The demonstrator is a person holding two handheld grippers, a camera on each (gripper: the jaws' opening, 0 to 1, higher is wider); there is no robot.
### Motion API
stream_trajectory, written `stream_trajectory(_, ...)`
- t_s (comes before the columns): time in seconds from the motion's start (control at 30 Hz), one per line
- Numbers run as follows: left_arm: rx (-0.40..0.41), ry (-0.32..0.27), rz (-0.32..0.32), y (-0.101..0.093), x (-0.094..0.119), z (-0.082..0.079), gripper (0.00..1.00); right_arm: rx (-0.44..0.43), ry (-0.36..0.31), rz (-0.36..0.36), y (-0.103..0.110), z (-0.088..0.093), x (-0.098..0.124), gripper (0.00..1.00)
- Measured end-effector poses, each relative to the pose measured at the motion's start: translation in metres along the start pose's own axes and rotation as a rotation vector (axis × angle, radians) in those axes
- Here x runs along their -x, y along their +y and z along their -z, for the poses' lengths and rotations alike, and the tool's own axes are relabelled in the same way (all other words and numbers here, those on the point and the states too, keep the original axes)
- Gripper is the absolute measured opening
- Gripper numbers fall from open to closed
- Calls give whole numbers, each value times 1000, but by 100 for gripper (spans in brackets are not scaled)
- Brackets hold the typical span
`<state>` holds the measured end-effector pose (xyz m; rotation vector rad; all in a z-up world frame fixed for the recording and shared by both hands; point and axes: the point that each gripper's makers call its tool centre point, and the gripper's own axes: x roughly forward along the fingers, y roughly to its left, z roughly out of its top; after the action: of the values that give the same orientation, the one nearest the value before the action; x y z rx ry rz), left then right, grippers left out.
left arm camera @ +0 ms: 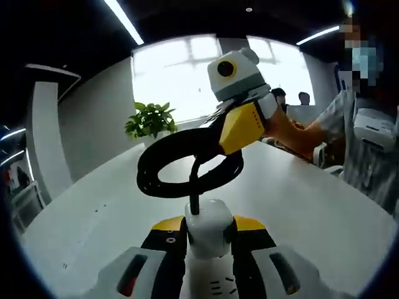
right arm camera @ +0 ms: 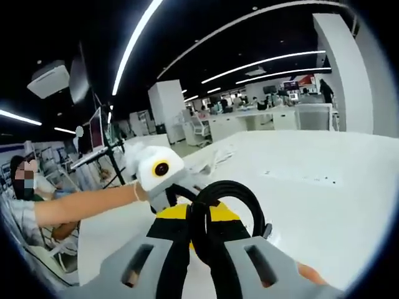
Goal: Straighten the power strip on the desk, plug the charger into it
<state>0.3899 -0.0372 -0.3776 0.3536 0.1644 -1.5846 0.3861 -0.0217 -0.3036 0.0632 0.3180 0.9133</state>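
Note:
My left gripper (left arm camera: 209,229) is shut on the end of the white power strip (left arm camera: 209,240), whose socket slots show between the jaws. The strip's black cable (left arm camera: 177,165) rises from that end and loops in a coil above the white desk (left arm camera: 312,205). My right gripper (left arm camera: 242,128) comes in from the right and is clamped on the top of the coil. In the right gripper view, my right gripper (right arm camera: 202,221) is shut on the black cable (right arm camera: 240,193), and the left gripper (right arm camera: 177,202), held by a bare arm, sits just behind the coil.
A potted plant (left arm camera: 151,119) stands at the desk's far edge. A person (left arm camera: 368,143) sits close on the right, with others further back. A tripod (right arm camera: 112,156), monitors and more desks (right arm camera: 262,118) fill the room beyond the white desk (right arm camera: 324,205).

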Motion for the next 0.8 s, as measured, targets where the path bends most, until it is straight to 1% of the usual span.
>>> stream_trajectory(0.23, 0, -13, 13, 0, -1, 1, 26, 1, -1, -6, 1, 2, -1, 7)
stream_trajectory(0.27, -17, 16, 8, 1, -2, 6, 26, 13, 15, 3, 0, 6, -2, 7)
stream_trajectory(0.3, -21, 5, 7, 0, -4, 5, 26, 35, 29, 15, -2, 12, -3, 7)
stream_trajectory(0.37, -19, 12, 8, 2, -2, 6, 26, 8, 9, -2, 0, 10, -3, 7)
stream_trajectory(0.5, -28, 20, 8, 1, -3, 6, 26, -4, 5, -10, -1, 10, -2, 7)
stream_trajectory(0.63, -69, 39, -15, -2, -4, 6, 27, 6, 6, -15, 3, 12, 0, 7)
stream_trajectory(0.8, -91, 40, -75, -4, -2, 9, 28, -10, -3, -30, 6, 13, 0, 7)
